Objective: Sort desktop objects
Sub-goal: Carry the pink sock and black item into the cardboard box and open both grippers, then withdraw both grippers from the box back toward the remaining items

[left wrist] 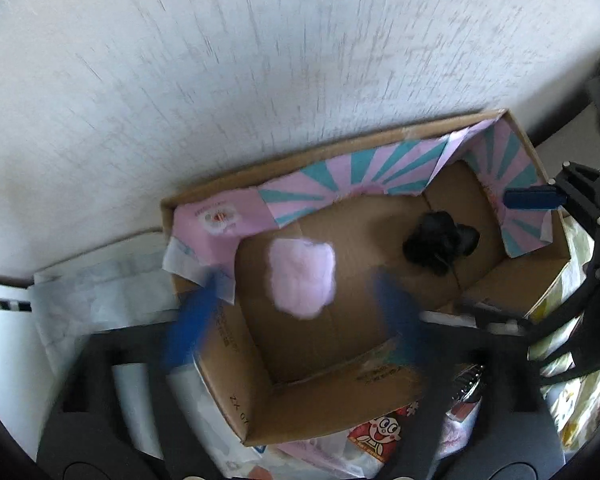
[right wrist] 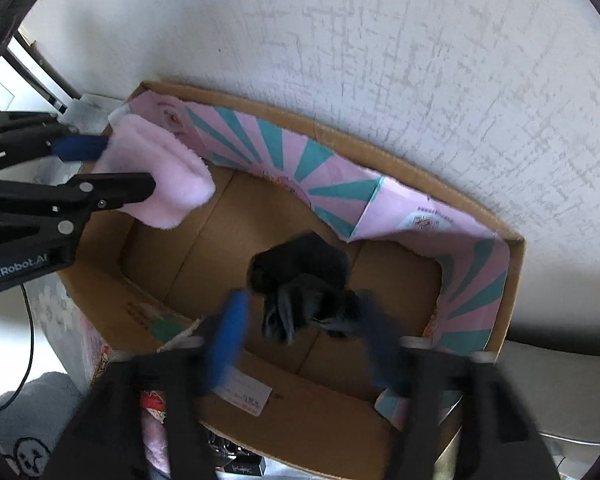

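Left wrist view, left to right:
- White plastic bag just beside the cardboard box, which is set against the textured wall.
- Pink-and-teal paper lining the far box walls.
- Left gripper blurred, tongs wide, pads clear of the pink fluffy cloth between them.
- Black cloth bundle on the box floor further right, unobstructed.
- One blue pad of the right gripper at the right wall.
- Printed snack packet against the near box wall.

Right wrist view:
- Pink cloth at upper left, near the box rim, between the other gripper's spread fingers. Cannot tell whether resting or falling.
- Right gripper wide, black bundle between the tongs, not pinched.
- Only here: white label on the near wall and dark cable outside, at left.
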A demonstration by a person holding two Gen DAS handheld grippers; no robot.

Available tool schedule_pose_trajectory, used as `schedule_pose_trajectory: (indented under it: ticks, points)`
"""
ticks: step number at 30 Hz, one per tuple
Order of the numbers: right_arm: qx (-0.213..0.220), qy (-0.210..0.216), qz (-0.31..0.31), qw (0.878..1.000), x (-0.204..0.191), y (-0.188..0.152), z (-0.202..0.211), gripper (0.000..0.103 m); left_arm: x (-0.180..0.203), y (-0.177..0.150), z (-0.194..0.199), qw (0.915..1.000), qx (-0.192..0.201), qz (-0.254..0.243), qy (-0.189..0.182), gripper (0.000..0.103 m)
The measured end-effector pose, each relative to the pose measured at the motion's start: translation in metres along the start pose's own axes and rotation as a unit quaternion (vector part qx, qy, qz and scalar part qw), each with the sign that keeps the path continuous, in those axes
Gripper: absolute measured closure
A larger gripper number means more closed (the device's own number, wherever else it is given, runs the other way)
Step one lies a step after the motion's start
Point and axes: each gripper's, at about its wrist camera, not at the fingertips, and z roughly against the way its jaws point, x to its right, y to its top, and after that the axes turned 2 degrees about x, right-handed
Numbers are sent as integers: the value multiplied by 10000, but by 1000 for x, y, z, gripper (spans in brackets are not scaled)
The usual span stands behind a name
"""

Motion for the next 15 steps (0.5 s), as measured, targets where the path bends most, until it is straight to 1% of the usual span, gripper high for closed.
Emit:
schedule_pose_trajectory:
  ticks: [1,3,4,6,8,10,15]
  points:
    - [-67,126,-52,9999,1,-3,0,0,0,-2,7,9998,192,-45,-33,0]
    - [-87,218,-55,9997,1,-6,1,0,-1,-2,9,9997,213,-65,-124,0]
    - [-12,198,-23,9998,0,-8,4,0,-3,-3,10,9995,167,-41,-262,0]
    - [69,149,-4,9999,-1,-12,7,0,-5,-4,13,9986,235,14,-464,0]
    - [111,150,-62,9998,-5,-18,8,0,-5,-4,19,9986,362,33,-378,0]
    - [134,123,-121,9998,-7,-19,10,0,-6,-3,20,9989,386,39,-262,0]
    - [212,1,-196,9996,-9,-21,22,0,-11,-4,22,9972,611,271,-333,0]
